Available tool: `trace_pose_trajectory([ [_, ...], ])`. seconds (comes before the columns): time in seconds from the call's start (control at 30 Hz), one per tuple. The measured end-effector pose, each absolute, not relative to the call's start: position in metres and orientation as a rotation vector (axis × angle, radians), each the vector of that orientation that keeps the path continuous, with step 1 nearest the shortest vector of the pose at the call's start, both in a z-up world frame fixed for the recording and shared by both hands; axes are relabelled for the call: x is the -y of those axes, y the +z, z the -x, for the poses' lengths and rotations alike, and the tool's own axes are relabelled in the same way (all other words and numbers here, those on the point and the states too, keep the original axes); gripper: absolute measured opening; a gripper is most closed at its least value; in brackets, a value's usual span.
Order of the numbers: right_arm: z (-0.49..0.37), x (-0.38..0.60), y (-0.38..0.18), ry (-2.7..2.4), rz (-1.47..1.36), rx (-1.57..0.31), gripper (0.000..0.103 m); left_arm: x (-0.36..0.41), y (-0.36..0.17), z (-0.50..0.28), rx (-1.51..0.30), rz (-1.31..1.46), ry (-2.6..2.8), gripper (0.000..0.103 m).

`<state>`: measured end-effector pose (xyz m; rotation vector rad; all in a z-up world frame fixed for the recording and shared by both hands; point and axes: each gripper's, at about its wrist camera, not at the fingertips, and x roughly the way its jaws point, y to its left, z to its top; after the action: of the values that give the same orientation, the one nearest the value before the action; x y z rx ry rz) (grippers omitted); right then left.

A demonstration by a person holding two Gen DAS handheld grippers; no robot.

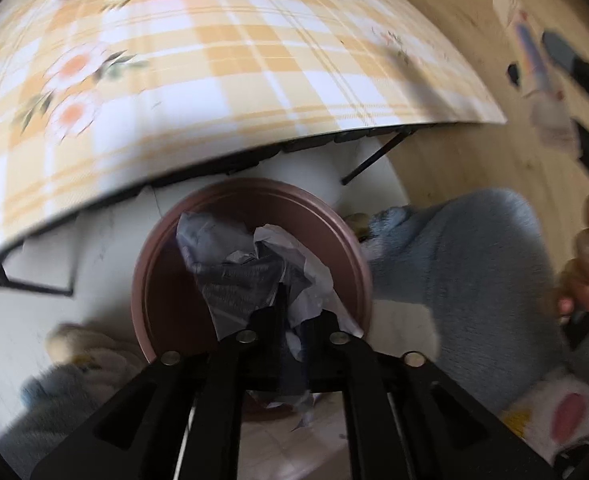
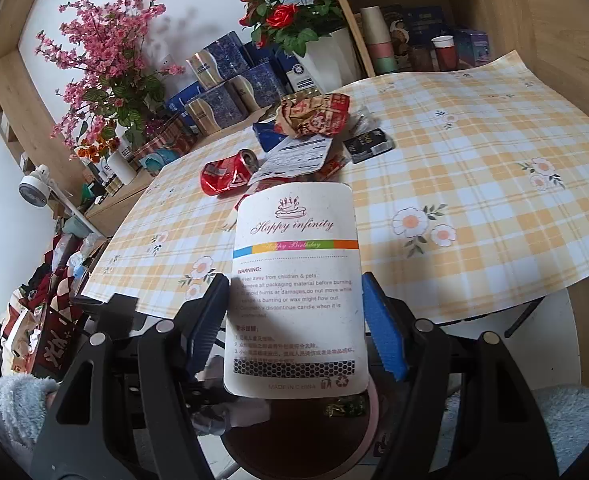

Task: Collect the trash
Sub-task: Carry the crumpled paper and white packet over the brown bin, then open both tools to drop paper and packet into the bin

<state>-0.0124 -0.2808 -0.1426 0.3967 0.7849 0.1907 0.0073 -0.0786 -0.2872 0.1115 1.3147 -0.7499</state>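
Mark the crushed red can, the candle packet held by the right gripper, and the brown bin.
crushed red can [image 2: 230, 174], right wrist view, middle of its dented side.
candle packet [image 2: 296, 280], right wrist view, centre of its printed face.
brown bin [image 1: 162, 240], left wrist view, left rim.

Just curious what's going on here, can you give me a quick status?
Left hand-held gripper shut on crumpled paper, over brown bin. Right hand-held gripper shut on candle card. Crushed can, wrappers remain on table.
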Motion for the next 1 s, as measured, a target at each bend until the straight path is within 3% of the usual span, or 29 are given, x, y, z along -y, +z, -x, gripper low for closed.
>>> trace_pose_trajectory([
  [0.03, 0.014, 0.282, -0.142, 0.186, -0.395, -0.783, 0.067, 0.085, -0.287, -0.006, -1.290, -0.154, -0.751, 0.047],
  [0.1, 0.017, 0.286, -0.142, 0.178, -0.393, -0.783, 0.067, 0.091, -0.282, -0.003, -1.243, -0.173, -0.758, 0.070],
  [0.17, 0.020, 0.288, -0.143, 0.173, -0.393, -0.785, 0.067, 0.087, -0.272, 0.000, -1.198, -0.161, -0.762, 0.072],
  [0.23, 0.024, 0.289, -0.146, 0.169, -0.393, -0.792, 0.067, 0.081, -0.262, 0.001, -1.166, -0.133, -0.750, 0.082],
  [0.53, 0.035, 0.260, -0.165, 0.219, -0.332, -0.860, 0.067, 0.000, -0.188, 0.024, -0.887, -0.022, -0.530, 0.096],
  [1.0, 0.041, 0.186, -0.190, 0.329, -0.112, -0.981, 0.068, -0.080, -0.168, 0.073, -0.684, 0.095, -0.254, 0.097],
])
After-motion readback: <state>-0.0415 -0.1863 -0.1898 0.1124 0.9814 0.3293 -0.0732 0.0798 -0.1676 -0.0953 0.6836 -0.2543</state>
